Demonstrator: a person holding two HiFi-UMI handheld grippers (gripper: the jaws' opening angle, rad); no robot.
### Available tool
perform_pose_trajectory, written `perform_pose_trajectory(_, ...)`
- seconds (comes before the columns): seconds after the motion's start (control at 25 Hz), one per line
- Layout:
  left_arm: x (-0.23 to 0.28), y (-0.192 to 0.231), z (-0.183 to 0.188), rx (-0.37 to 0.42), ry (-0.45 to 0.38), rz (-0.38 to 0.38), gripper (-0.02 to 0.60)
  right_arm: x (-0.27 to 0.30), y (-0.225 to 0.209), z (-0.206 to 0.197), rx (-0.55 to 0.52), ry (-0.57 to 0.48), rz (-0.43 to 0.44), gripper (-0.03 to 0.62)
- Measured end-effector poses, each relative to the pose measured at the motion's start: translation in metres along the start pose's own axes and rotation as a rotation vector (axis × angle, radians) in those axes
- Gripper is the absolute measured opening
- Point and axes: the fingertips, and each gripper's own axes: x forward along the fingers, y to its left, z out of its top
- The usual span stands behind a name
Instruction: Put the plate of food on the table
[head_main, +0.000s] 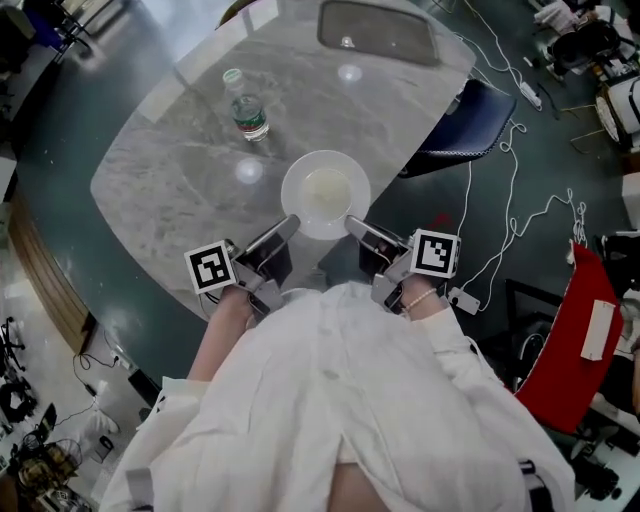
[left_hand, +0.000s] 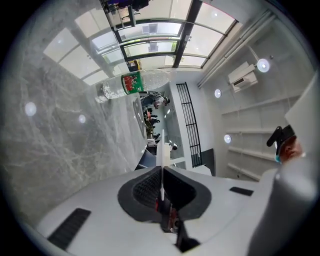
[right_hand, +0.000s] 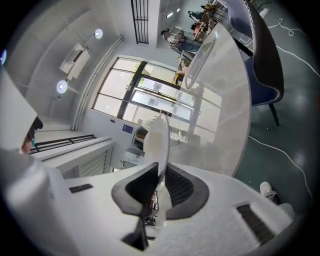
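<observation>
A round white plate (head_main: 325, 193) with pale food in its middle is over the near edge of the grey marble table (head_main: 180, 170). I cannot tell whether it touches the top. My left gripper (head_main: 290, 222) is shut on the plate's left rim, and my right gripper (head_main: 352, 222) is shut on its right rim. In the left gripper view the rim (left_hand: 162, 147) runs edge-on out of the left gripper (left_hand: 162, 172). The right gripper view shows the rim (right_hand: 157, 140) the same way, pinched in the right gripper (right_hand: 160, 172).
A clear water bottle (head_main: 245, 105) with a green label stands on the table beyond the plate, also in the left gripper view (left_hand: 132, 84). A dark rectangular tray (head_main: 378, 30) lies at the far end. A dark blue chair (head_main: 470, 120) stands at the table's right, with cables and a red object (head_main: 570, 340) on the floor.
</observation>
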Motion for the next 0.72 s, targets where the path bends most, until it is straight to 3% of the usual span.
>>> perform_pose_trajectory(0.4, -0.015, 0.017, -0.003, 0.04, -0.015, 0.034, 0.023, 0.011, -0.009, -0.013, -0.007, 0.099, -0.055, 0.018)
perform_pose_trajectory(0.72, -0.035, 0.025, 0.008, 0.048, -0.113, 0.062, 0.023, 0.038, -0.004, -0.018, -0.051, 0.22, -0.023, 0.018)
